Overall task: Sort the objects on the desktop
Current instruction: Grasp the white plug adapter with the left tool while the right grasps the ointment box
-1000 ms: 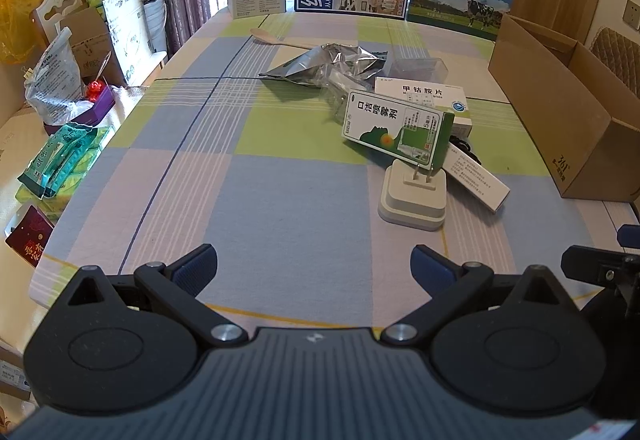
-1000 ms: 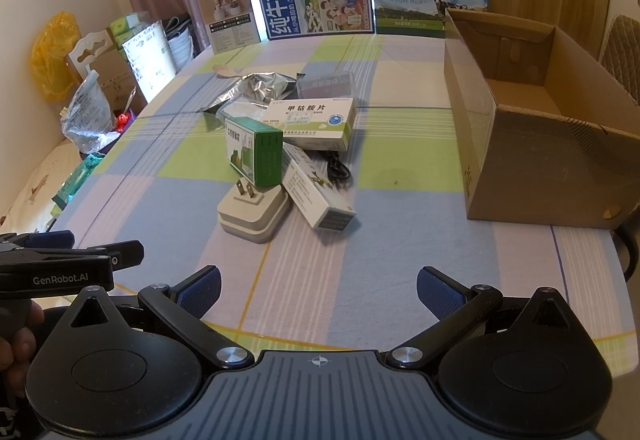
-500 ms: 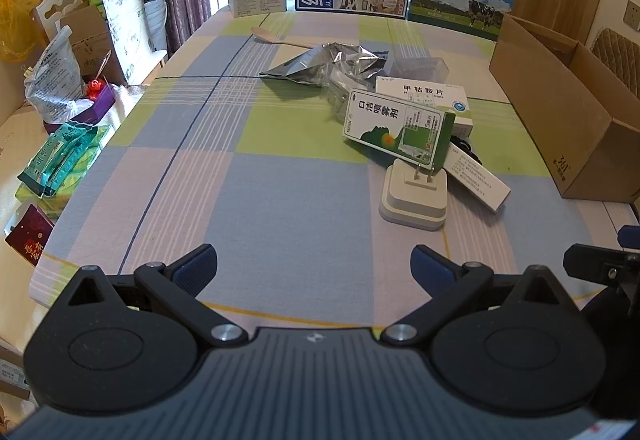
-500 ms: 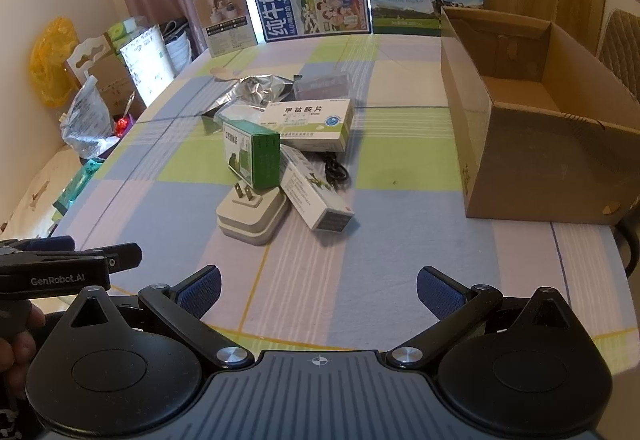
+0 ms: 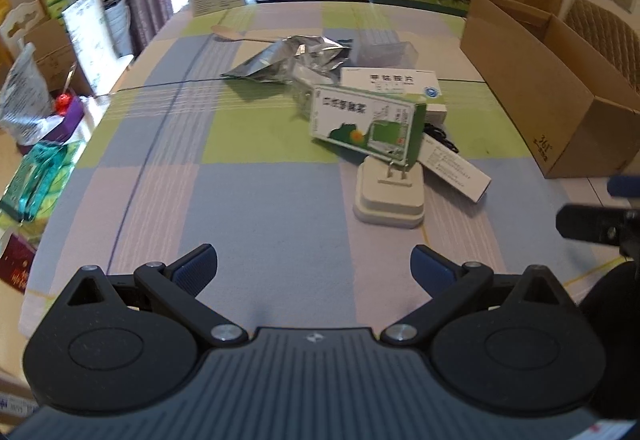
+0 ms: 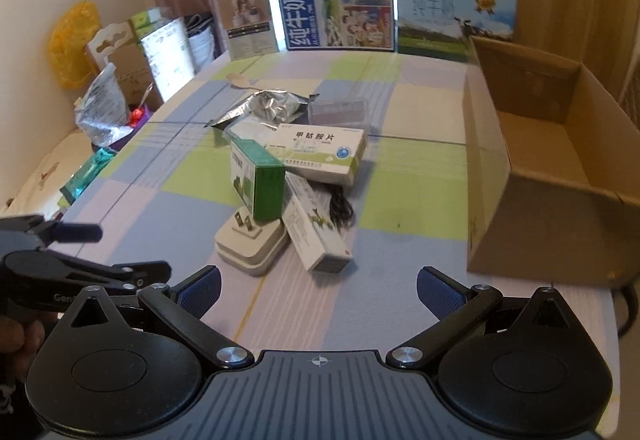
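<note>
Both claws gape wide and empty above a checked surface (image 5: 256,200).
A green box (image 6: 256,180) leans over a white plug adapter (image 6: 250,244), beside two medicine boxes, crumpled foil (image 5: 288,58), possibly a black cable; an open cardboard box (image 6: 560,168) stands right.

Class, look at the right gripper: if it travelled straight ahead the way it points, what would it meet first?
Probably the long white box, lying nearest ahead of the open right gripper, with the white plug adapter just left; depth is uncertain.
</note>
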